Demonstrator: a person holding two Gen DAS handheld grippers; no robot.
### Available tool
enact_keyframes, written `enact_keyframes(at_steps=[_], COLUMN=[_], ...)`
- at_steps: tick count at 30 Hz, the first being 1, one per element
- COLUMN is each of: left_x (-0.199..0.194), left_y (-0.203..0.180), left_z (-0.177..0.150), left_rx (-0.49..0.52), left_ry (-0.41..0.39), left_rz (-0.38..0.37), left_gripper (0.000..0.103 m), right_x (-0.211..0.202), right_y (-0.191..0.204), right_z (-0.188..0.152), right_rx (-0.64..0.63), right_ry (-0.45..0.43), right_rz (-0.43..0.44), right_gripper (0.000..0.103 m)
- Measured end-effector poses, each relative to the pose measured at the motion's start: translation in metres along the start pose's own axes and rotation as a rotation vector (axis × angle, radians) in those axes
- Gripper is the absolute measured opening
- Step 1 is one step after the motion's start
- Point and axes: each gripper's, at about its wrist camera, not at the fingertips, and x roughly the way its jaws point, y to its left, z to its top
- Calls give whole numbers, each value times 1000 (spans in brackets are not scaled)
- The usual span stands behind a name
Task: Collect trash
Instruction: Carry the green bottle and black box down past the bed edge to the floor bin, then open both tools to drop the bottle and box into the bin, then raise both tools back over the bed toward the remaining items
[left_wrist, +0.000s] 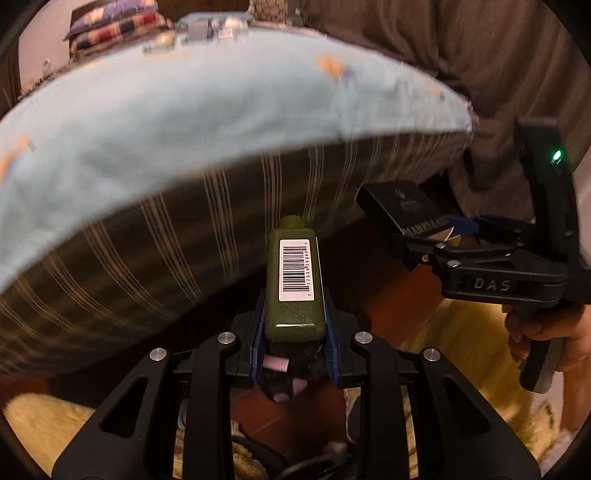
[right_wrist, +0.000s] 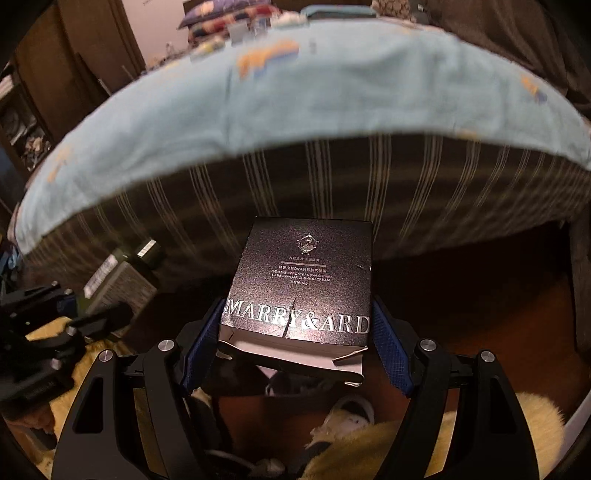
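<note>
The left claw (left_wrist: 295, 325) is clamped on a green bottle (left_wrist: 294, 284), barcode label up, cap pointing to twelve o'clock toward the bed (left_wrist: 184, 122). At its two o'clock, the right claw (right_wrist: 295, 343) grips a black carton (right_wrist: 301, 280) between its blue pads (right_wrist: 391, 354), torn flap (right_wrist: 291, 354) nearest the camera.
</note>
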Motion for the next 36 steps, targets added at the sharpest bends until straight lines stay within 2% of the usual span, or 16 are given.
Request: enact_keyframes(at_steps=[3, 9, 19, 21, 24, 27, 33, 36], left_x=[22, 56, 92, 98, 96, 90, 51, 22], left_y=[3, 13, 25, 26, 29, 32, 36, 38], left_z=[-11, -26, -26, -27, -25, -24, -13, -2], left_rx=[-12, -33, -68, -63, -60, -69, -51, -63], left_ry=[56, 114, 194, 201, 190, 178, 111, 62], left_rz=[-5, -6, -26, -19, 10, 39, 88, 53], left_gripper=[25, 25, 25, 41, 54, 67, 87, 91], right_x=[19, 50, 87, 90, 91, 84, 53, 28], right_y=[-3, -5, -7, -5, -8, -14, -28, -30], right_z=[-8, -17, -15, -16, -10, -2, 12, 25], right_rx=[27, 59, 109, 109, 117, 134, 142, 130], right_ry=[45, 100, 173, 172, 159, 142, 72, 6], right_rz=[17, 46, 102, 101, 94, 90, 102, 116], right_gripper=[77, 77, 79, 83, 87, 87, 88, 88])
